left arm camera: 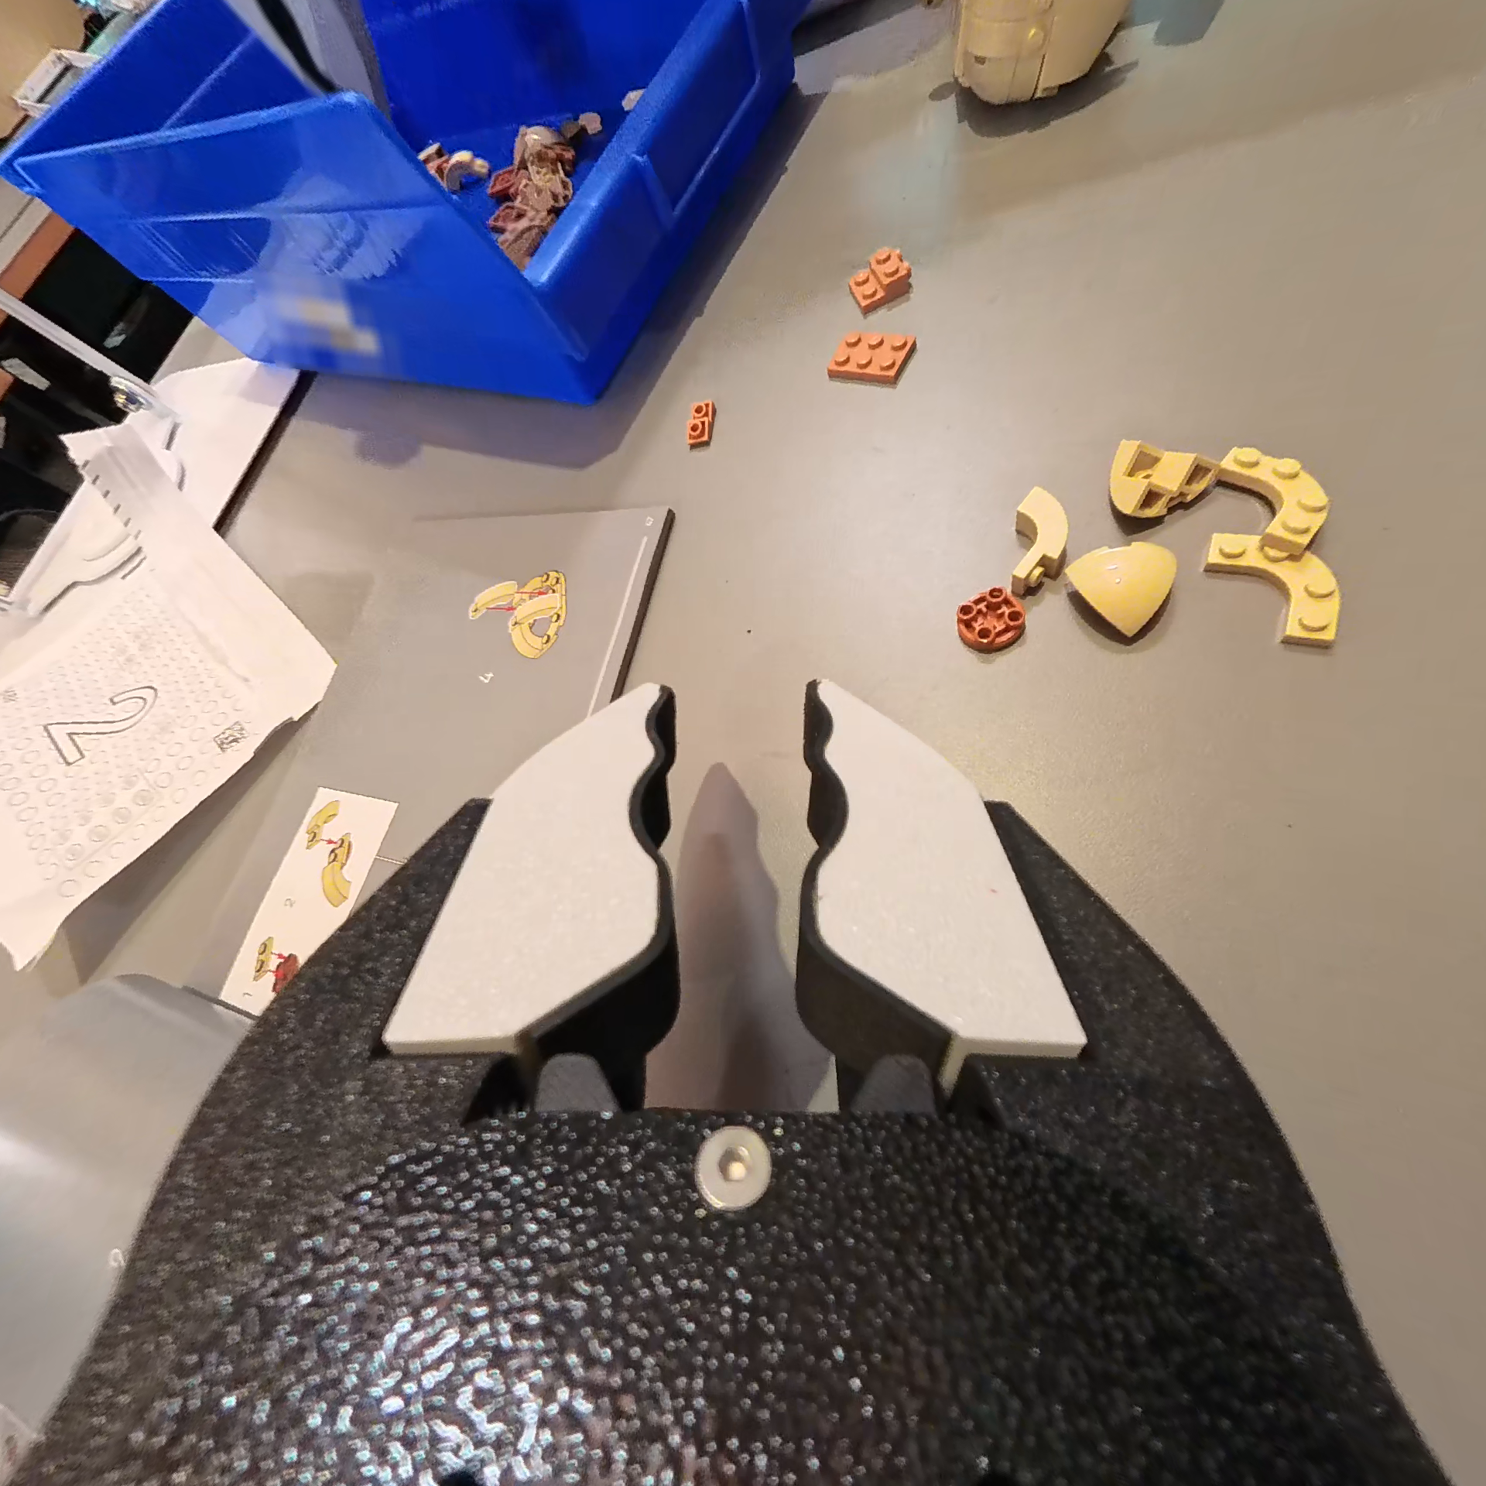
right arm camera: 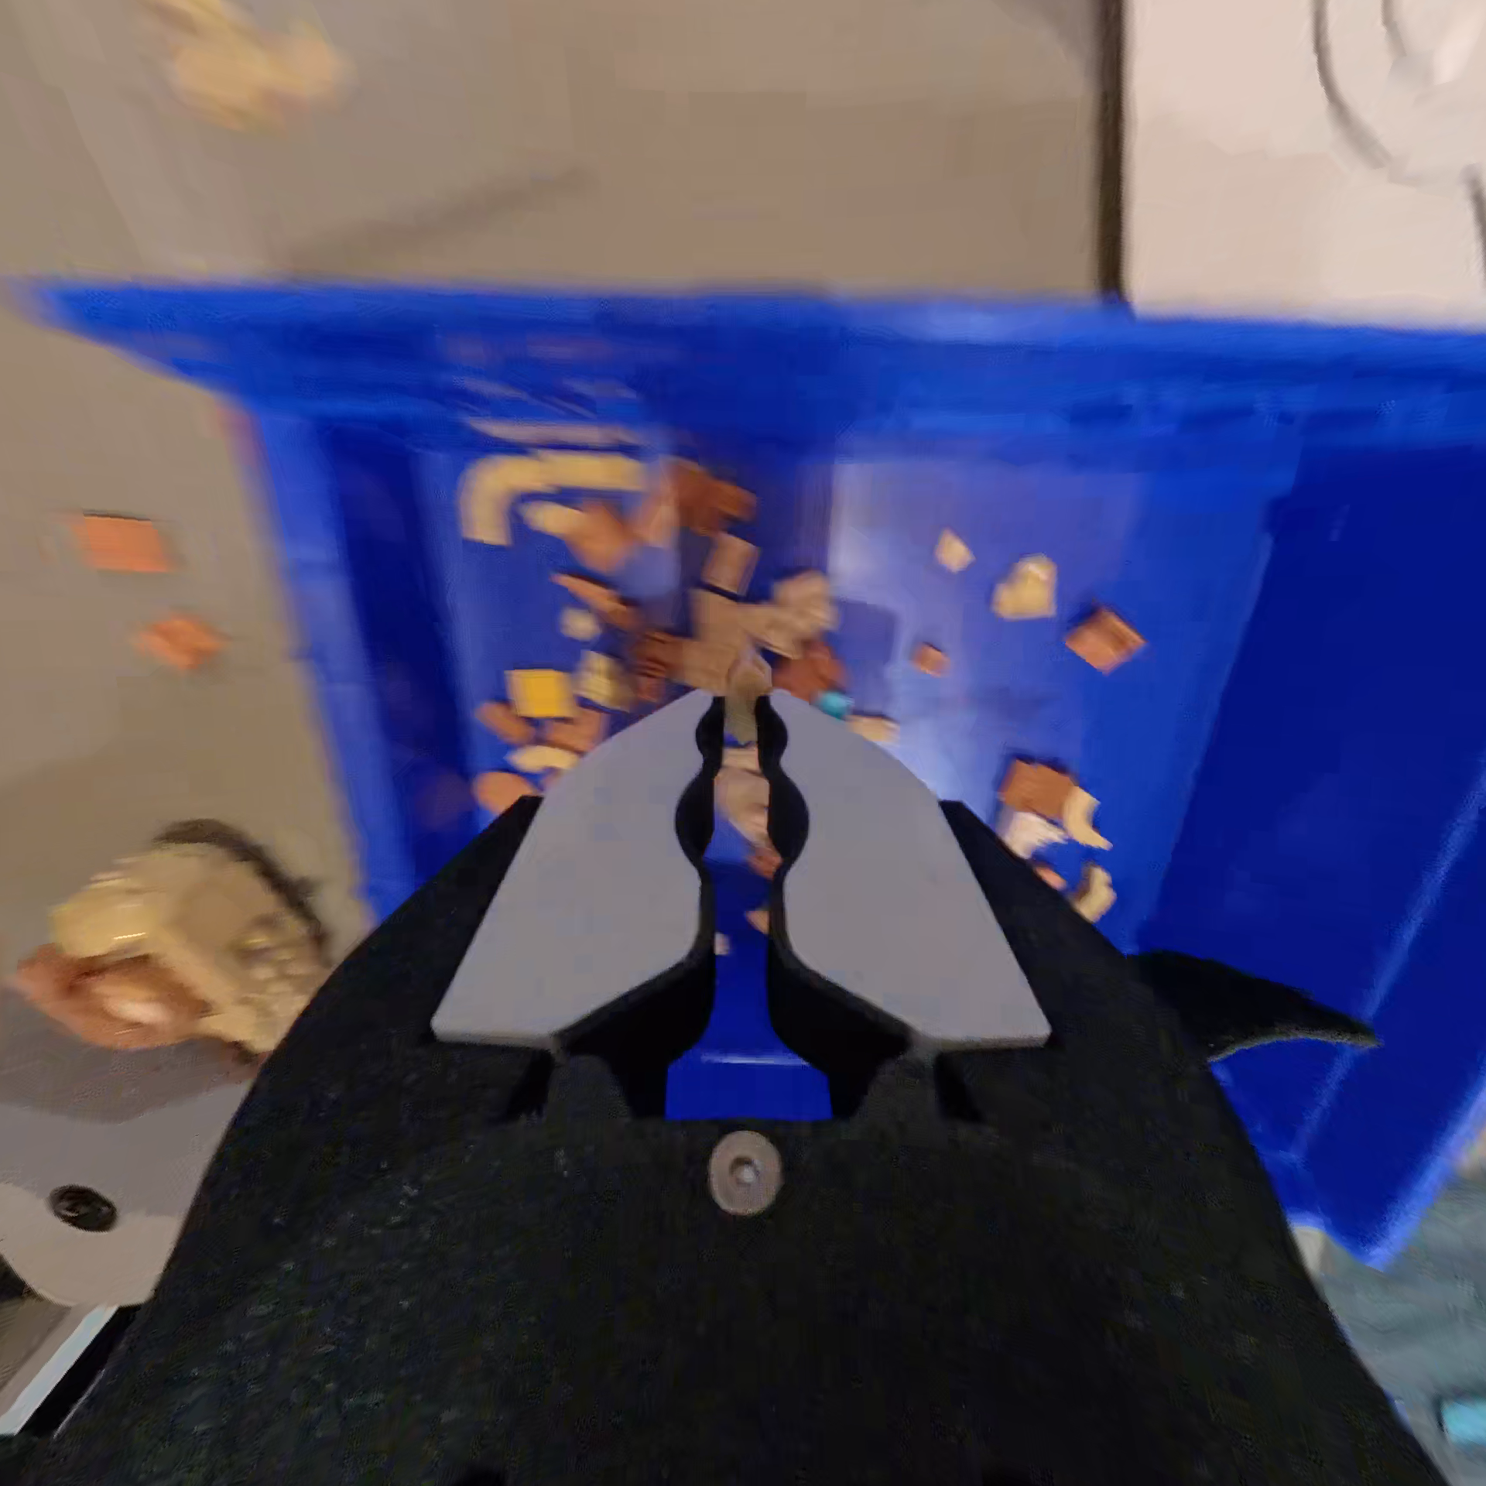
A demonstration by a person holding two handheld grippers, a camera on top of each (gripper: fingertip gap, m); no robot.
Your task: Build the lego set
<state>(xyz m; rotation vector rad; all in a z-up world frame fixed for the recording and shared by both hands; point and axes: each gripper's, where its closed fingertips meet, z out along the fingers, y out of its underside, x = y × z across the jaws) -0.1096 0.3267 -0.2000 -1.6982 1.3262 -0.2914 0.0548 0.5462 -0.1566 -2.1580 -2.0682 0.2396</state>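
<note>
My left gripper [left arm camera: 740, 699] is open and empty, held above the grey table beside the instruction booklet [left arm camera: 515, 611]. Loose tan pieces lie to its right: two stacked arch plates [left arm camera: 1278, 547], a dome piece [left arm camera: 1126, 587], a curved piece [left arm camera: 1041, 535] and a brown round plate [left arm camera: 993, 617]. Orange plates [left arm camera: 872, 355] lie farther off. My right gripper [right arm camera: 744, 704] is over the blue bin [right arm camera: 804, 378], shut on a small tan piece [right arm camera: 744, 695]. The view is blurred. Several tan and brown pieces lie in the bin.
The blue bin [left arm camera: 322, 265] stands at the back left of the table. A partly built tan model [left arm camera: 1021, 48] is at the far back, also blurred in the right wrist view [right arm camera: 185, 957]. A white paper bag [left arm camera: 121, 764] and a strip of instruction pictures [left arm camera: 322, 876] lie left. Some 30 cm of space lies between my two pairs of fingers. My right tips are about 30 cm from the brown round plate [left arm camera: 993, 617], my left tips only 5 cm.
</note>
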